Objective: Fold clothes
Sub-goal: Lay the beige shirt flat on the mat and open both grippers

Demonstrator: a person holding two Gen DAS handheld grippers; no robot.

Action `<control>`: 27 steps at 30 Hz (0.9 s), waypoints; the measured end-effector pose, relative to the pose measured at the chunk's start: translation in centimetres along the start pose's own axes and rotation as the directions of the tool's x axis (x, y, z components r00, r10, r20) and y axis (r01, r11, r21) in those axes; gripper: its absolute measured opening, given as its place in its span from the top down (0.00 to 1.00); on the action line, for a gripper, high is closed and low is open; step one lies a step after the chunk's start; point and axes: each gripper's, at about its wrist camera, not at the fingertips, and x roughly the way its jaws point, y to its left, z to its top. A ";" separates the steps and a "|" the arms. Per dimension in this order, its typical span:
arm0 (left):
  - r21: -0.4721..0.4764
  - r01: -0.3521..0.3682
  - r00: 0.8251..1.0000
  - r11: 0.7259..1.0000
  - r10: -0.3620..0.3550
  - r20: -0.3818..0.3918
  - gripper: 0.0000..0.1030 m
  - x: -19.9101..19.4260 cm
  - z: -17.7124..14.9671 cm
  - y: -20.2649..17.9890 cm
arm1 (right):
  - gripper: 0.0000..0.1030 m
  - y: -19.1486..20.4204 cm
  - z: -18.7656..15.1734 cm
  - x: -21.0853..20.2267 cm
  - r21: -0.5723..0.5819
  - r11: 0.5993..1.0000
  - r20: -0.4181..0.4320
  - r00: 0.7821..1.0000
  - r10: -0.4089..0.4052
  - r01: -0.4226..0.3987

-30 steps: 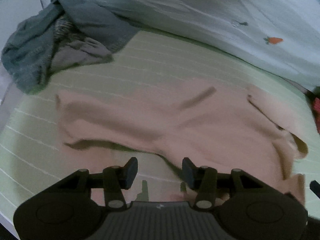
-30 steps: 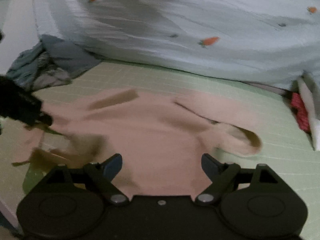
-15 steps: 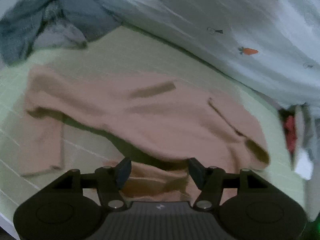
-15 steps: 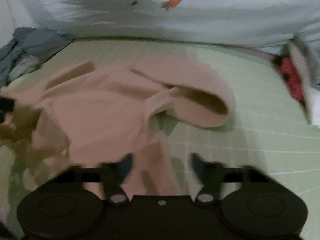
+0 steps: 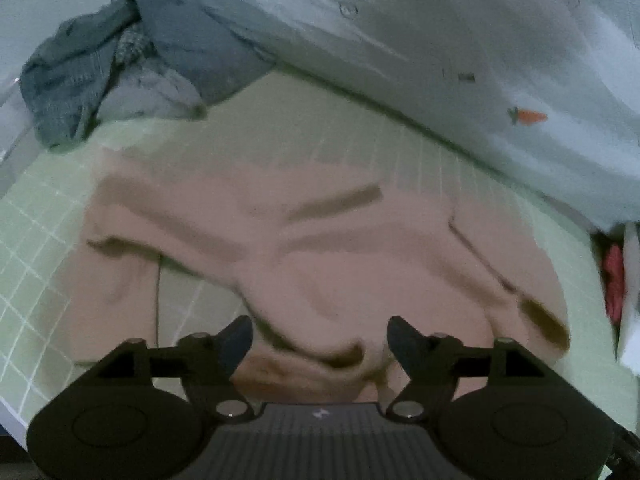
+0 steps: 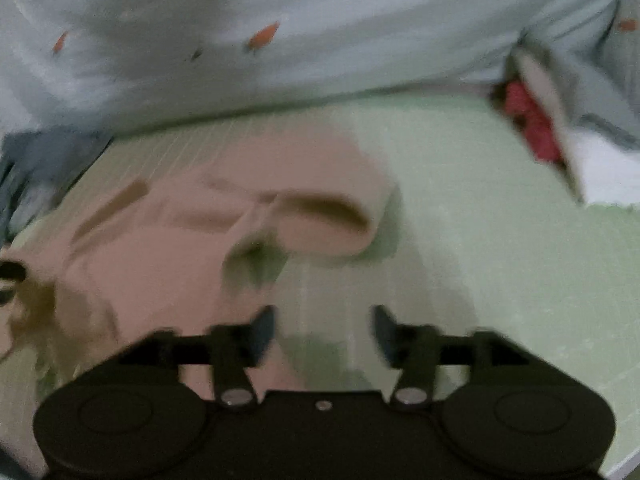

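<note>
Item 1: pink garment [image 5: 320,248], rumpled on the green checked sheet [image 5: 36,216]. Your left gripper [image 5: 320,338] spreads wide, hem fold between its fingers. Your right gripper [image 6: 323,330] spreads wide; garment [image 6: 160,256] lies left of its fingers, bare sheet between.
</note>
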 end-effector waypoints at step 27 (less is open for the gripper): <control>0.045 -0.136 0.982 0.990 0.141 -0.127 0.21 10.2 5.7 -3.1 | 0.96 -8.4 8.0 11.6 0.313 0.935 0.078 0.976 -0.202 0.169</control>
